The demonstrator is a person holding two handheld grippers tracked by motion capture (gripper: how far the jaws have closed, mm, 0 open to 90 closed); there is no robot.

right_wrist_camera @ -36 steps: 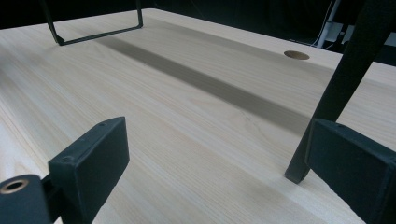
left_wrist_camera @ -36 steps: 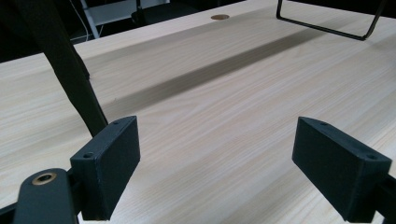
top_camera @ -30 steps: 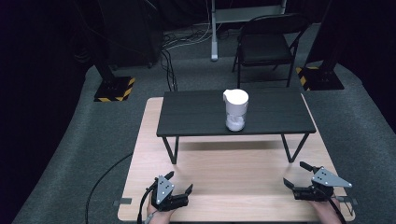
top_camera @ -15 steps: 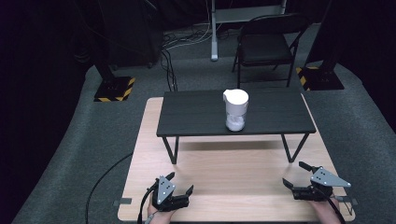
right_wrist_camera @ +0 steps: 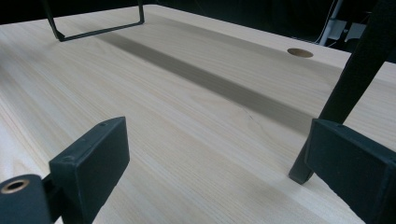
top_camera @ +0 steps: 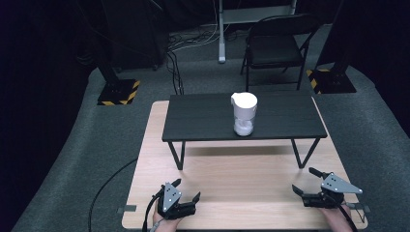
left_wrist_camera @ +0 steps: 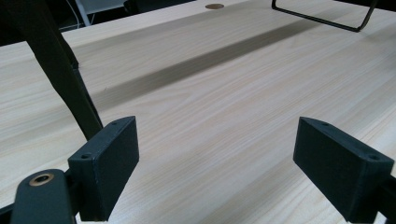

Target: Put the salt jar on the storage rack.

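A white jug-like container point(top_camera: 244, 114) stands upright on a low black stand point(top_camera: 203, 121) set at the far half of the light wooden table point(top_camera: 241, 179). My left gripper point(top_camera: 186, 190) rests low at the table's near left edge, open, with bare wood between its jaws point(left_wrist_camera: 215, 154). My right gripper point(top_camera: 306, 181) sits at the near right edge, also open and holding nothing point(right_wrist_camera: 215, 154). Both grippers are well short of the container. A black leg of the stand point(left_wrist_camera: 60, 70) rises close to the left gripper, and another leg point(right_wrist_camera: 348, 88) close to the right one.
A black folding chair point(top_camera: 275, 46) stands on the grey carpet beyond the table. Black bases with yellow-striped edges point(top_camera: 116, 92) sit at far left and far right point(top_camera: 331, 79). Cables point(top_camera: 176, 63) trail over the floor. A round hole point(right_wrist_camera: 299, 52) marks the tabletop.
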